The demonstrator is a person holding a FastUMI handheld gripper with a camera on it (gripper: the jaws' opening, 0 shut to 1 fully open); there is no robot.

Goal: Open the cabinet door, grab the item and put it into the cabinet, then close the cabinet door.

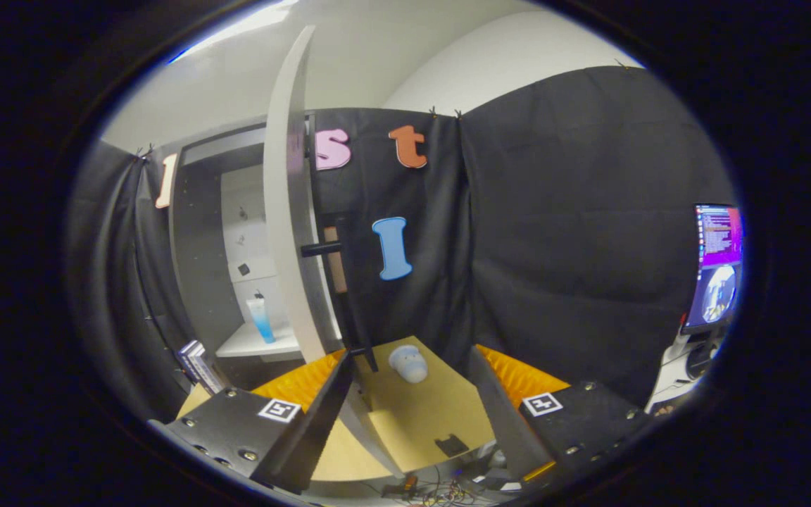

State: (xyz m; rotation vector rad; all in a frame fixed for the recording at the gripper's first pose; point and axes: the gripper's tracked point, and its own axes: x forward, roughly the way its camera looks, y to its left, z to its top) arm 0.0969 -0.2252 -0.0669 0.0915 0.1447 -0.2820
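Lying on the tan bench [419,422] at lower centre, the pale rounded item [408,363] sits just ahead of the tool [412,415], whose fingers stand wide apart and hold nothing. Left of it, the cabinet door [291,211] swings open edge-on, its dark handle [321,248] jutting right, so the way in looks clear. Inside the cabinet [201,267], a blue-and-white bottle [261,320] stands on the white shelf [254,343]. A monitor [719,264] glows at far right.

Tool [405,394] held level, fingers spread wide apart, gripping nothing
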